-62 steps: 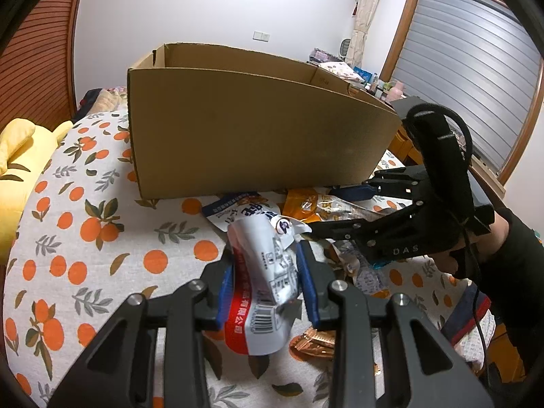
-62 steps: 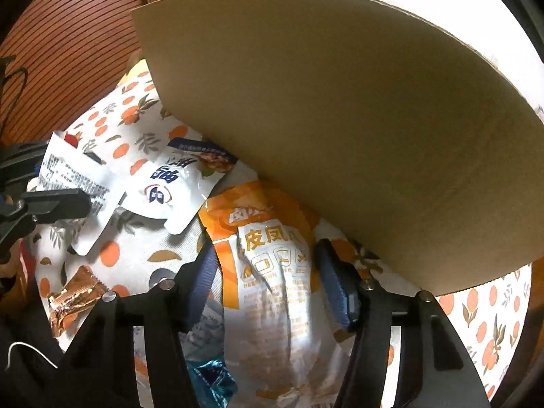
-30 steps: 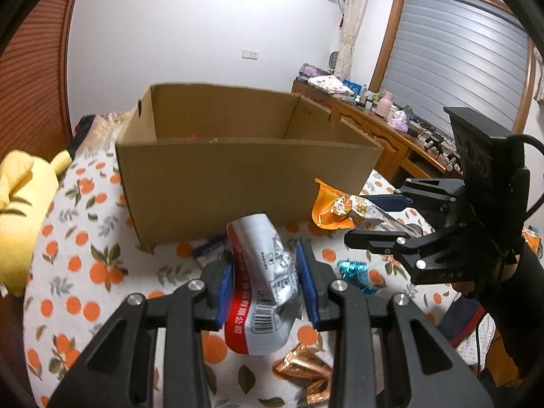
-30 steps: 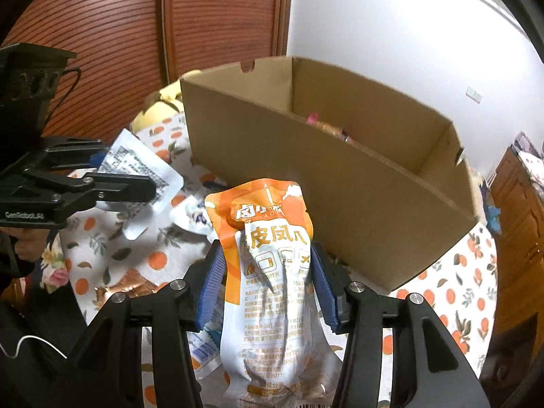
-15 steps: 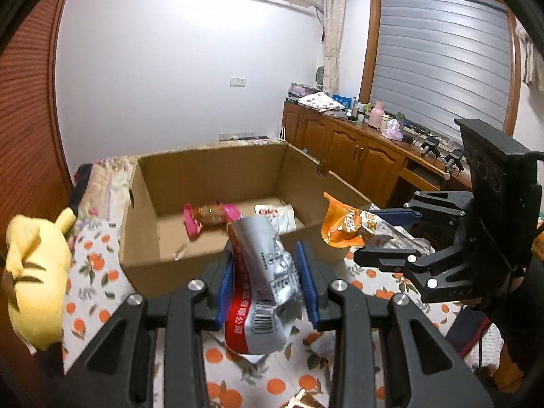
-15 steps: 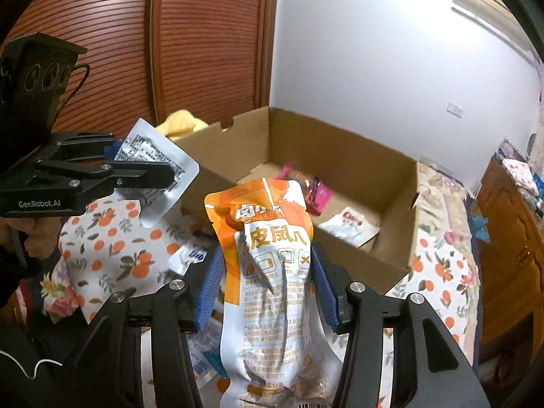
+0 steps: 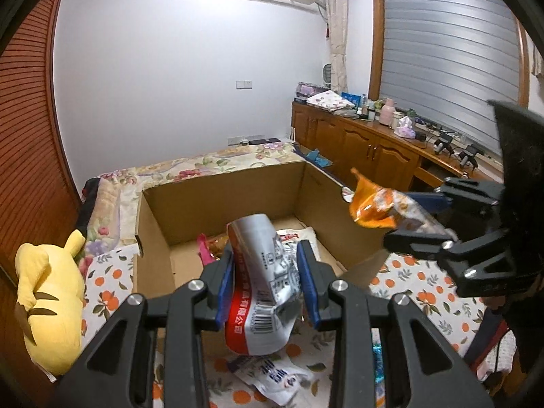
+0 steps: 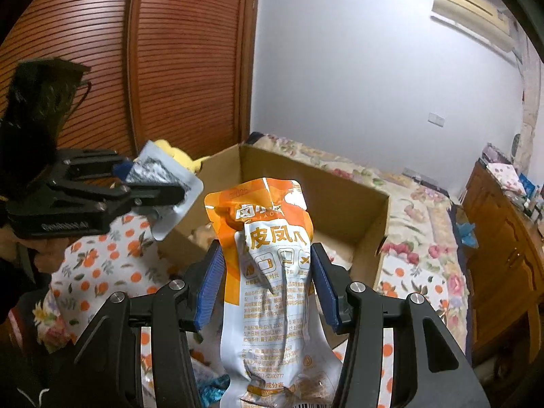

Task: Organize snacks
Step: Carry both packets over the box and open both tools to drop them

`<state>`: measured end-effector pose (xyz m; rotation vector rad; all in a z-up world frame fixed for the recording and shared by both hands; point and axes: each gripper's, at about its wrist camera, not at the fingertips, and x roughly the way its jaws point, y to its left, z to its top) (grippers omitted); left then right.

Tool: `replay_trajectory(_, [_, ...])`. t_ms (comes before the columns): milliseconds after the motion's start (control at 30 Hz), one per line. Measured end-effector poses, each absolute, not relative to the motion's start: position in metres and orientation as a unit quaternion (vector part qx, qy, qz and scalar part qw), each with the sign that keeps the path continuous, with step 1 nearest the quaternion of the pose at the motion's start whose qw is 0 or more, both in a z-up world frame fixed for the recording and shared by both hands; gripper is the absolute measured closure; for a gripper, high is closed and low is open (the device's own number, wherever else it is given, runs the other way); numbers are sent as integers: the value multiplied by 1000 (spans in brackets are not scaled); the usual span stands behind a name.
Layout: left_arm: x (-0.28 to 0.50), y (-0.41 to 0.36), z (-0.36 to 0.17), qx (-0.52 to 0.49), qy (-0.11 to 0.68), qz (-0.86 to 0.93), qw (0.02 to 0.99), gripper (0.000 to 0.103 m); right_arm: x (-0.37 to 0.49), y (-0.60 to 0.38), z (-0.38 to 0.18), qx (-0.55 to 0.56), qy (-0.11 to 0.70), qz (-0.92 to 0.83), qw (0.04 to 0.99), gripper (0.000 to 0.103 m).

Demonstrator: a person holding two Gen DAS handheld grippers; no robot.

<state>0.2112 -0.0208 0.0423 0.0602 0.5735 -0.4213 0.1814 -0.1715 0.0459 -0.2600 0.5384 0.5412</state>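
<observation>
Both grippers were up in the air over the near side of the open cardboard box [image 7: 217,204], each one clamped on a snack. The left gripper [image 7: 267,284] had its blue pads pressed against the sides of a silver and red snack pouch [image 7: 261,282], which stuck up crumpled between them, its barcode end hanging toward the camera. The right gripper [image 8: 268,285] pinched an orange and white snack bag [image 8: 272,272] around its middle, the orange top standing upright above the fingers and the printed white part trailing below. From the left wrist view that orange bag pointed in over the right-hand wall of the box, just above its rim.

Inside the box, on its floor, lay a pink-wrapped snack [image 7: 205,250] and a white packet [image 7: 292,239], partly hidden behind the silver pouch. In front of the box, on the orange-print cloth [image 7: 425,292], a white and blue packet [image 7: 275,374] lay flat, and a scrap of shiny blue wrapper [image 7: 377,367] showed just beside the left gripper's frame. A yellow plush toy [image 7: 51,302] sat left of the box against the wooden slatted doors [image 8: 183,61]. Beyond the box was the floral bedding [image 7: 210,166], and to its right a wooden cabinet [image 7: 367,149] cluttered with small things.
</observation>
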Motion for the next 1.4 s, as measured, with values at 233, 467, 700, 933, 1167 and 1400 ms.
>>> replay_trajectory(233, [240, -19, 29, 29, 304, -190, 933, 70, 195, -168, 57, -124, 253, 257, 925, 51])
replay_trajectory(467, [263, -14, 14, 7, 317, -175, 932, 68, 213, -162, 59, -126, 251, 256, 925, 51])
replay_trajectory(700, [278, -12, 4, -5, 328, -153, 932, 58, 242, -152, 61, -120, 253, 255, 926, 51])
replay_trajectory(933, [281, -3, 3, -7, 328, -143, 934, 52, 268, -132, 59, -131, 245, 244, 929, 51])
replay_trajectory(1167, [274, 6, 4, -3, 324, -139, 936, 51, 295, -113, 53, -156, 252, 218, 930, 49])
replay_trajectory(1400, [267, 12, 7, 2, 319, -137, 938, 51, 311, -108, 25, -178, 297, 197, 917, 62])
